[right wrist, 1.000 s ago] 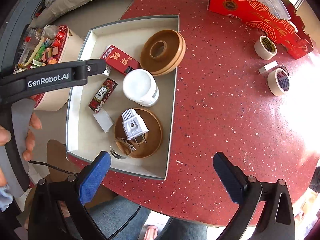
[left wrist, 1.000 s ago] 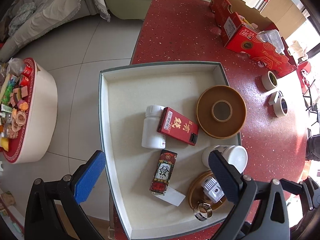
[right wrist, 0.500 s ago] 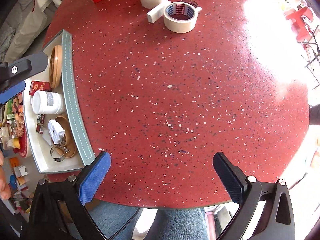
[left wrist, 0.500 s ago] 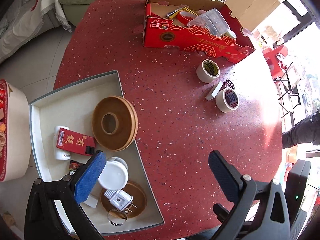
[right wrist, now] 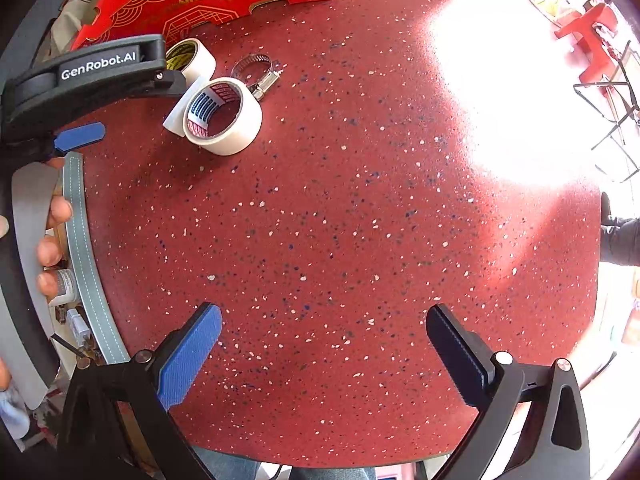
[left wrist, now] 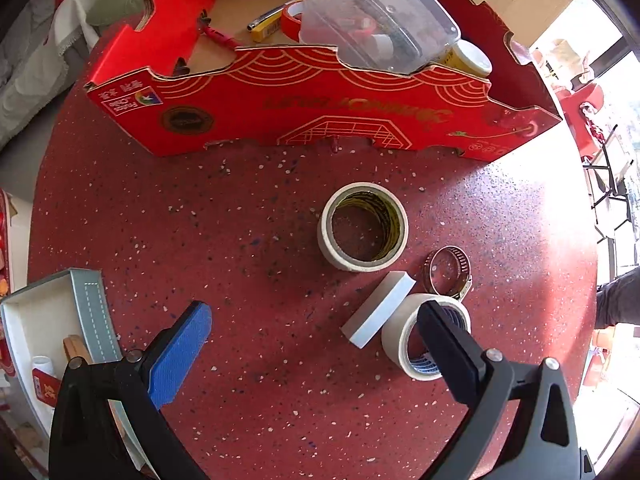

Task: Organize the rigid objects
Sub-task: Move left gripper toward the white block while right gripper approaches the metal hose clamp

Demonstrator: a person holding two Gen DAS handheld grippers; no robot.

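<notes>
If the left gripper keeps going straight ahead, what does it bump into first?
Probably the tape roll with the yellow inside, standing on the red table ahead of the open left gripper. The white block lies nearer, off to the side. Depth is unclear.

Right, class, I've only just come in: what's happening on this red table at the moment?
A person is tidying loose items with a handheld gripper in each hand. Both the left gripper and the right gripper are open and hold nothing. The left one hovers over a cluster on the red table: two tape rolls, a white block and a metal hose clamp, near a red cardboard box. A tray of sorted items sits at the table's edge.
</notes>
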